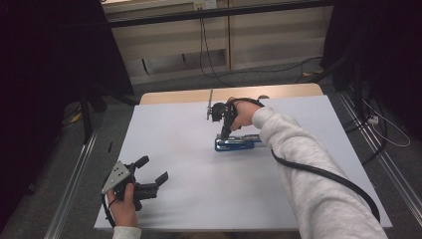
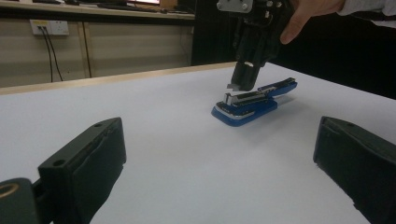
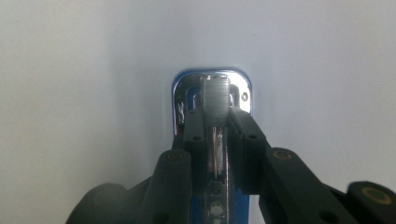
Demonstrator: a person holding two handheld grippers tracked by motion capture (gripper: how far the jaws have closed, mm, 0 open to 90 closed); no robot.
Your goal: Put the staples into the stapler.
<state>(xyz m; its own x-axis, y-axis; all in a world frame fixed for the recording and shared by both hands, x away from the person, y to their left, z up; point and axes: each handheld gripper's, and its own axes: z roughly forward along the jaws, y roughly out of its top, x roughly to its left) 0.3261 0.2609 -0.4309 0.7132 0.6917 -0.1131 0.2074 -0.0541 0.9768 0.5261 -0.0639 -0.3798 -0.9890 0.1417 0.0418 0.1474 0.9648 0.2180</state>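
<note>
A blue stapler (image 1: pixel 239 144) with chrome parts lies near the middle of the white table (image 1: pixel 174 199), its top swung open toward the person's right arm. My right gripper (image 1: pixel 224 134) points down over the stapler's front end. In the right gripper view, the right gripper (image 3: pixel 215 116) is shut on a ridged silver staple strip (image 3: pixel 215 93) just above the stapler's chrome plate (image 3: pixel 239 93). The left gripper view shows that right gripper (image 2: pixel 240 86) holding the small silver strip (image 2: pixel 232 86) over the stapler (image 2: pixel 245 109). My left gripper (image 1: pixel 153 169) rests open at the near left, (image 2: pixel 219 135) nothing between its jaws.
A thin metal piece (image 1: pixel 210 104) stands at the table's wooden far edge (image 1: pixel 278 90). Cables run over the floor behind and to the right (image 1: pixel 383 124). Dark stands (image 1: pixel 89 99) are off the table's left side. Bare white tabletop lies between the two grippers.
</note>
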